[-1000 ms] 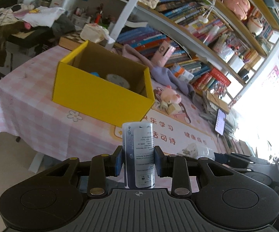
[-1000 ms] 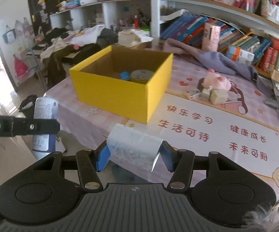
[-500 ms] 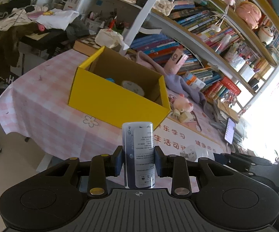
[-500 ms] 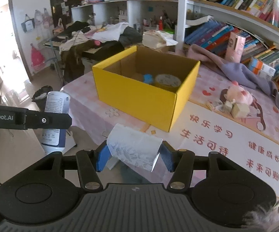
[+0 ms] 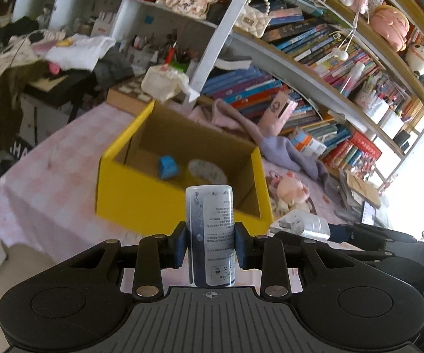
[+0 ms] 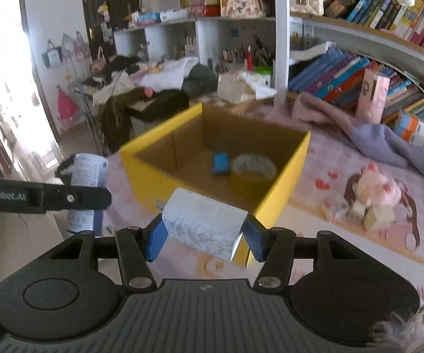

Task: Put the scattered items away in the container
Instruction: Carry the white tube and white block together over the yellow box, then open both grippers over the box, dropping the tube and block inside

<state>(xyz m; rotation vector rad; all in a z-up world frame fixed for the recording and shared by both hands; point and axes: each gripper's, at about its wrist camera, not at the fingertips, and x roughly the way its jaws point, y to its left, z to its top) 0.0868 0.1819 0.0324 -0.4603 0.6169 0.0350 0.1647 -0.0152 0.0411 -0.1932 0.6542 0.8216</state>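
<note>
Pink-clothed table, yellow box — left tongs clamping upright bottle, right tongs clamping white packet, both angled down.

R gripper fingers clamp white patterned packet w/ yellow box just beyond on table, box holding blue item + tape roll; L gripper at left clamps upright bottle.

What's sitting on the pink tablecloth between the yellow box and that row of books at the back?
In the right wrist view, a crumpled purple cloth lies between the yellow box and the books, with a tall pink carton standing just behind it.
</note>
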